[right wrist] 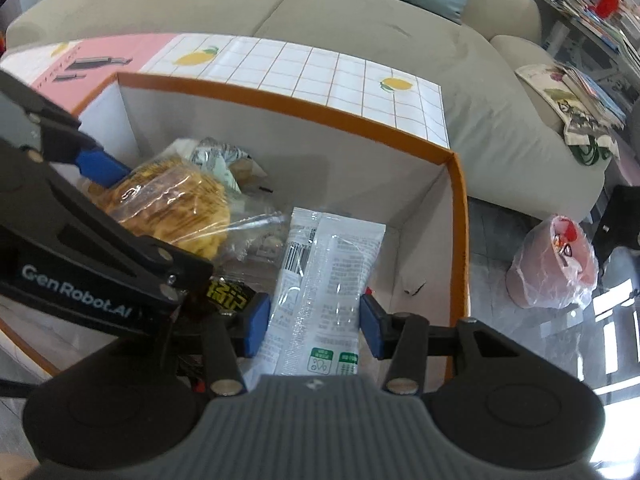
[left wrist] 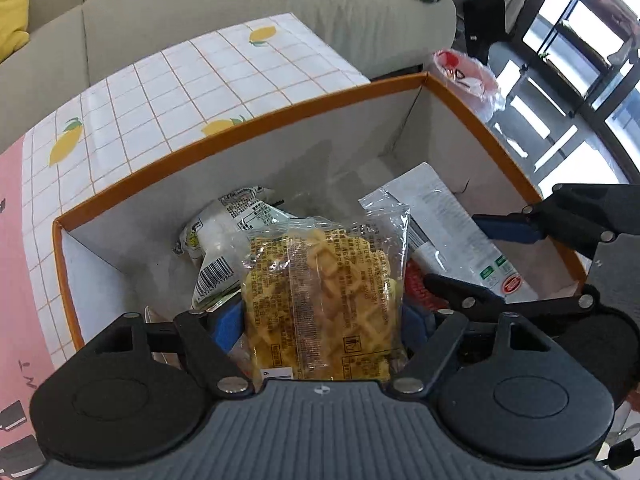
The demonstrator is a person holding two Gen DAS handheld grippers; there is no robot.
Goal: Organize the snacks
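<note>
An orange-rimmed cardboard box (left wrist: 240,128) (right wrist: 320,116) with white inner walls holds several snack packets. My left gripper (left wrist: 320,322) is down inside it, with a clear packet of yellow waffle snacks (left wrist: 324,300) (right wrist: 180,208) standing between its blue pads; the jaws are wide and I see no squeeze on the packet. My right gripper (right wrist: 313,326) is shut on a long white packet (right wrist: 324,280) (left wrist: 448,232) that slants into the box's right half. A green-and-white packet with a barcode (left wrist: 224,240) lies behind the waffles. A black-and-yellow packet (right wrist: 230,294) lies under the left gripper.
The box stands on a table with a lemon-print grid cloth (left wrist: 180,80) (right wrist: 320,68) and a pink part at the left. A grey sofa (left wrist: 280,0) (right wrist: 360,12) runs behind. A pink plastic bag (right wrist: 556,264) sits on the floor at the right. Magazines (right wrist: 580,92) lie on the sofa's arm.
</note>
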